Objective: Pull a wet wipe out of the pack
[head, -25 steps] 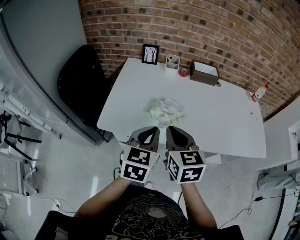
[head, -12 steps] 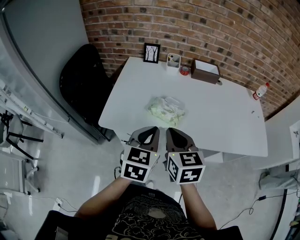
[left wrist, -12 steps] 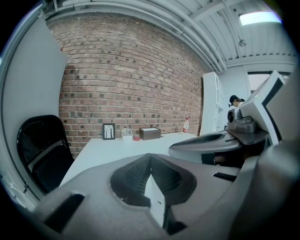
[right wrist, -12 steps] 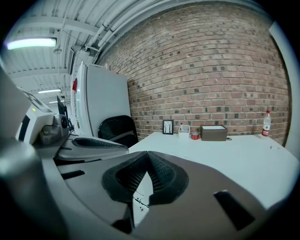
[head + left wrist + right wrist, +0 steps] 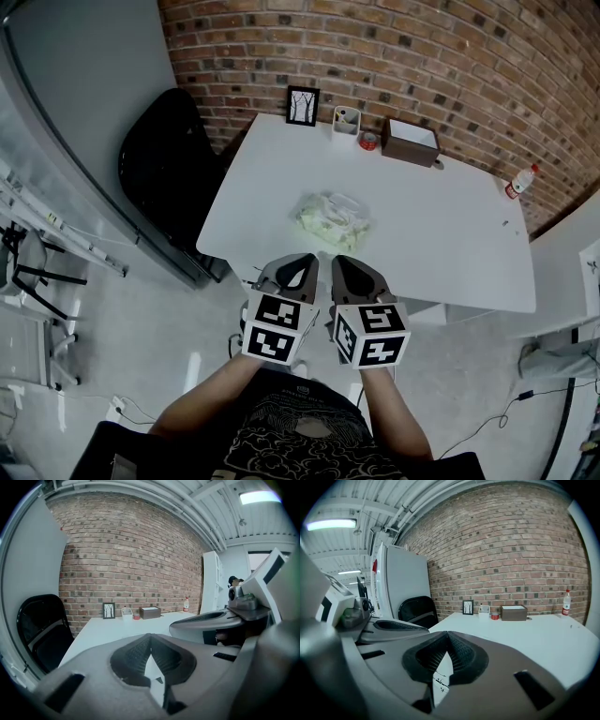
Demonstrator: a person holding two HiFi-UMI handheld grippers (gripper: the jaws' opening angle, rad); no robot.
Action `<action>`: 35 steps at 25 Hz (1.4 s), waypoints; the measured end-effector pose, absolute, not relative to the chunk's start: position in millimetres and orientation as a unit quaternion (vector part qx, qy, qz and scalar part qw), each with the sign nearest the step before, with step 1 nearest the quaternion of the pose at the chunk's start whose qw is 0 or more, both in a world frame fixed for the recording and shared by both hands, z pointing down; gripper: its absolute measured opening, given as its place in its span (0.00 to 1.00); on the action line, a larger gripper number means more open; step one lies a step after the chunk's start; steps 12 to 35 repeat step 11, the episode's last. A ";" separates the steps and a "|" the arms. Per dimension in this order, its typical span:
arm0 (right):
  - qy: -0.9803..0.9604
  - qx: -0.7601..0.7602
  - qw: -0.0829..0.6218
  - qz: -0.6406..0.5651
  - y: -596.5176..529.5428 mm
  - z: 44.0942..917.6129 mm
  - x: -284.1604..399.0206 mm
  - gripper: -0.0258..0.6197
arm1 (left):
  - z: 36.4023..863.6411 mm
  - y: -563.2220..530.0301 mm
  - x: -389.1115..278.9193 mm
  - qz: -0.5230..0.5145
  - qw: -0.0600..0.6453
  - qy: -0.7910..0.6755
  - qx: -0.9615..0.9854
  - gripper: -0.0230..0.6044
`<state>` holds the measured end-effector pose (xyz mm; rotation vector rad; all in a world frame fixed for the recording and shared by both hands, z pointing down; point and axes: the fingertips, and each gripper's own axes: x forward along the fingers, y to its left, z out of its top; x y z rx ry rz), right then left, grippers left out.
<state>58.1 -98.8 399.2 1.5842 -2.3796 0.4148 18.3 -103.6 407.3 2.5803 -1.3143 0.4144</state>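
Two grippers sit side by side at the lower centre of the head view, just off the near edge of the white table (image 5: 450, 244). They are close together but apart. The left gripper (image 5: 292, 270) has its jaws together, ribbed pads meeting at the tips with nothing between them. The right gripper (image 5: 354, 272) is the same: jaws closed tip to tip and empty. Each carries a cube with black-and-white square markers; these are patterns, not letters.

The wet wipe pack (image 5: 330, 217) lies on the table in the middle of the frame, above both grippers and clear of them. It looks pale green and crinkled, and its print is too small to read.

Along the table's far edge, toward the upper centre, stand a black picture frame (image 5: 302, 105) showing a tree-like drawing, a white cup (image 5: 346, 122), a small red item (image 5: 368, 141) and a brown box (image 5: 410, 142). A bottle (image 5: 521, 184) with a red cap stands at the right by the brick wall (image 5: 450, 56); its label cannot be read. A black chair (image 5: 164, 159) stands at the left of the table.
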 end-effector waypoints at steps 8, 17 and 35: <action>-0.818 0.542 0.127 0.144 -98.7 398.2 56.8 0.07 | 407.7 -105.1 18.9 0.143 0.110 -0.446 0.877 0.05; -0.818 0.542 0.128 0.145 -99.9 397.1 56.5 0.07 | 407.3 -106.5 18.6 0.144 0.112 -0.445 0.877 0.05; -0.818 0.542 0.128 0.145 -99.9 397.1 56.5 0.07 | 407.3 -106.5 18.6 0.144 0.112 -0.445 0.877 0.05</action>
